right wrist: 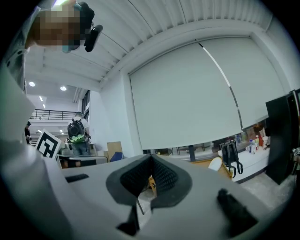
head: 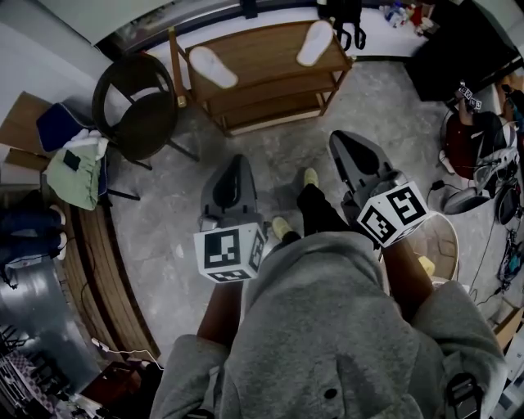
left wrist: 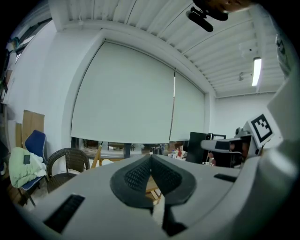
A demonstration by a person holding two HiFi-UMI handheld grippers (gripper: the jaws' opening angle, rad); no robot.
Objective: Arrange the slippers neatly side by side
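Two white slippers lie far apart on the top board of a wooden rack [head: 270, 57]: the left slipper [head: 212, 67] near its left end, the right slipper [head: 315, 42] near its right end. Both grippers hang in the air well short of the rack, above the floor. My left gripper [head: 238, 162] is shut, its dark pads meeting with nothing between them [left wrist: 151, 157]. My right gripper [head: 344, 139] is shut and empty too [right wrist: 151, 157]. In the right gripper view the right slipper [right wrist: 215, 164] peeks over the gripper body.
A dark wicker chair [head: 135, 106] stands left of the rack, and a blue chair with green cloth [head: 78, 168] further left. A black bag [head: 348, 20] hangs behind the rack. A black cabinet [head: 458, 49] and a round basket [head: 442, 245] are at right. The person's feet [head: 282, 227] stand between the grippers.
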